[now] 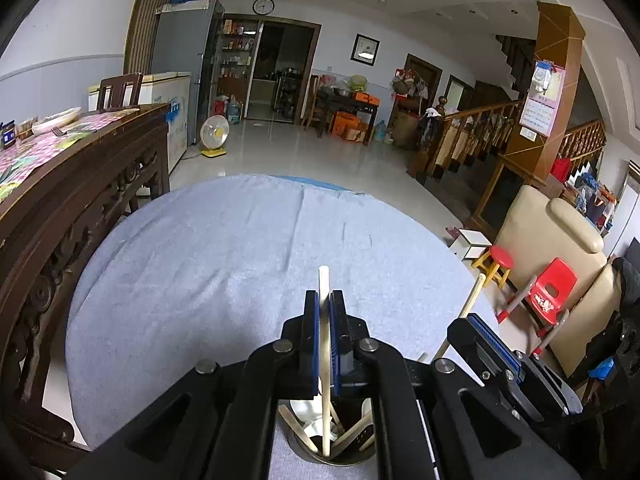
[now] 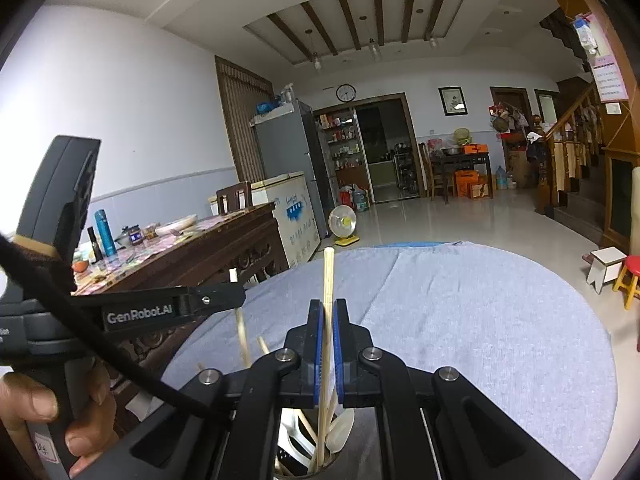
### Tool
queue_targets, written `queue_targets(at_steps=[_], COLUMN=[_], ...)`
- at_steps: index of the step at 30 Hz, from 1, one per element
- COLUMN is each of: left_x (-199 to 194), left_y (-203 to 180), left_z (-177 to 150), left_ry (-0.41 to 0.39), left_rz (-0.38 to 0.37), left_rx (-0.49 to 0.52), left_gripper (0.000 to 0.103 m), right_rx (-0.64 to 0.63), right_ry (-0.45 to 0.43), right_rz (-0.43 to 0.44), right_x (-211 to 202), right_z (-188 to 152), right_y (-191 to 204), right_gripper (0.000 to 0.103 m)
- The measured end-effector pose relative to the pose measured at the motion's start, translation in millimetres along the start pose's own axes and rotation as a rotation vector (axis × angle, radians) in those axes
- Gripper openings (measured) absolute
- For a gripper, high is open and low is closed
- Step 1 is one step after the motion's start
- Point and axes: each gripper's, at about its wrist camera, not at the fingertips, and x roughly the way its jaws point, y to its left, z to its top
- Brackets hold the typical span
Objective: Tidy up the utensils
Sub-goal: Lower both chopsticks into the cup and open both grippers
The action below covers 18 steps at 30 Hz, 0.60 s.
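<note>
My left gripper (image 1: 325, 298) is shut on a pale wooden chopstick (image 1: 324, 280) that stands upright with its lower end inside a metal utensil holder (image 1: 304, 452) holding several chopsticks and white spoons. My right gripper (image 2: 329, 306) is shut on another wooden chopstick (image 2: 329, 272), also upright, its lower end in the same holder (image 2: 334, 460). The right gripper shows at the right of the left wrist view (image 1: 484, 332) with its chopstick (image 1: 472, 300). The left gripper's body shows at the left of the right wrist view (image 2: 172, 310). Both hover over the round table's grey-blue cloth (image 1: 208, 264).
A dark carved wooden table (image 1: 80, 184) with a plate and clutter stands to the left. A beige armchair (image 1: 560, 240), a red child's chair (image 1: 548, 292) and a red stool (image 1: 500, 260) stand to the right. The cloth-covered table (image 2: 480, 320) stretches ahead.
</note>
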Motion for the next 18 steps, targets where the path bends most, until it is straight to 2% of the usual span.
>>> queue_targets(at_steps=[11,18], left_x=[12,10], left_y=[3,1], left_z=[-10,-9], left_ry=[0.030,0.022], left_rz=[0.022,0.023], left_rx=[-0.006,-0.003], left_gripper=[0.005,0.005], right_rx=[-0.010,-0.012], right_ry=[0.034,0.041], right_rz=[-0.003,-0.005], right_x=[5,6], right_z=[-16,-20], right_y=[1,1], right_gripper=[0.005,0.005])
